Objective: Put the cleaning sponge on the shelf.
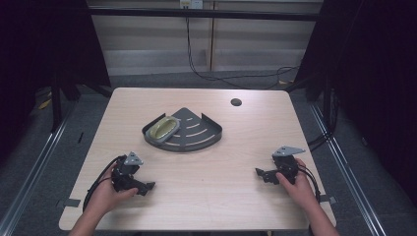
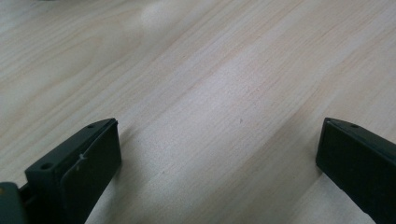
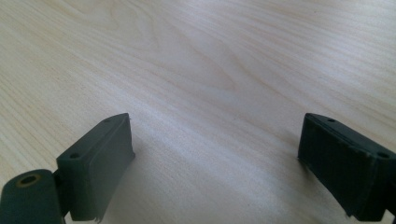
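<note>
A dark grey quarter-round corner shelf tray (image 1: 196, 133) lies on the table's far middle, with a yellowish oval dish (image 1: 163, 128) resting at its left end. My left gripper (image 1: 147, 187) rests on the wood at the near left, held by a hand, its jaws wide apart over bare table (image 2: 219, 149). At the near right, my right gripper (image 1: 260, 173) also rests low on the table, open, with nothing between its fingers (image 3: 215, 154). Both grippers are well short of the tray.
The light wooden table (image 1: 236, 162) has a round cable hole (image 1: 236, 102) at the far right. Black cables run along the floor behind it. Metal rails flank both sides of the table.
</note>
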{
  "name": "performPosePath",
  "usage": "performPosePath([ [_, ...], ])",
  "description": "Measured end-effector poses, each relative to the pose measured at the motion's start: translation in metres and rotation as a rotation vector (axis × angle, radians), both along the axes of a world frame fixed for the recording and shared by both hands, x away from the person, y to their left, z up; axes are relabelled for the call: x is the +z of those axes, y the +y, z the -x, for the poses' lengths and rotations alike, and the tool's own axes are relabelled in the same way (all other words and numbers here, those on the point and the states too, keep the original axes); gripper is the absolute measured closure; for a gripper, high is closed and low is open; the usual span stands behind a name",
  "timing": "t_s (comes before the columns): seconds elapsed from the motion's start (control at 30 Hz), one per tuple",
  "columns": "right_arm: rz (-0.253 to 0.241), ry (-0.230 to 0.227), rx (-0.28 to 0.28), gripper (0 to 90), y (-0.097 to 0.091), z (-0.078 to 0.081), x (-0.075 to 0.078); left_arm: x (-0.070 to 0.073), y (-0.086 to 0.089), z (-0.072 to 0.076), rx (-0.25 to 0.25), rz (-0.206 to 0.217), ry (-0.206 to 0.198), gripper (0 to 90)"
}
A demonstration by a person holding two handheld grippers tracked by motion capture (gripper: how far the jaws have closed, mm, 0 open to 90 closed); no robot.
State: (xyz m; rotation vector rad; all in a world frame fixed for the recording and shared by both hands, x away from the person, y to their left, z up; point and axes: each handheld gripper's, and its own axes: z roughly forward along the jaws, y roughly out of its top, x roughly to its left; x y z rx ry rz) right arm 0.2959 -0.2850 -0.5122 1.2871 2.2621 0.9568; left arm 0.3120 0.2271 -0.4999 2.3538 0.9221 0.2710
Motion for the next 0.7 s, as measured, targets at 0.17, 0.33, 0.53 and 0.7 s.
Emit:
performPosePath([
  [0.17, 0.002, 0.000, -0.002, 9.4, 0.0000, 0.0001, 0.0001, -0.0022, 0.0031, 0.0013, -0.011, 0.021, -0.028, 0.0],
  [0.33, 0.001, -0.001, -0.001, 9.4, 0.0000, 0.0001, 0.0000, -0.0042, 0.0059, 0.0027, -0.022, 0.042, -0.047, 0.0],
  [0.53, 0.002, 0.000, -0.002, 9.4, 0.0001, 0.0001, 0.0000, -0.0056, 0.0073, 0.0034, -0.026, 0.059, -0.061, 0.0],
  [0.7, -0.001, 0.002, -0.004, 9.4, 0.0002, 0.0004, 0.0000, -0.0086, 0.0092, 0.0042, -0.031, 0.088, -0.082, 0.0],
])
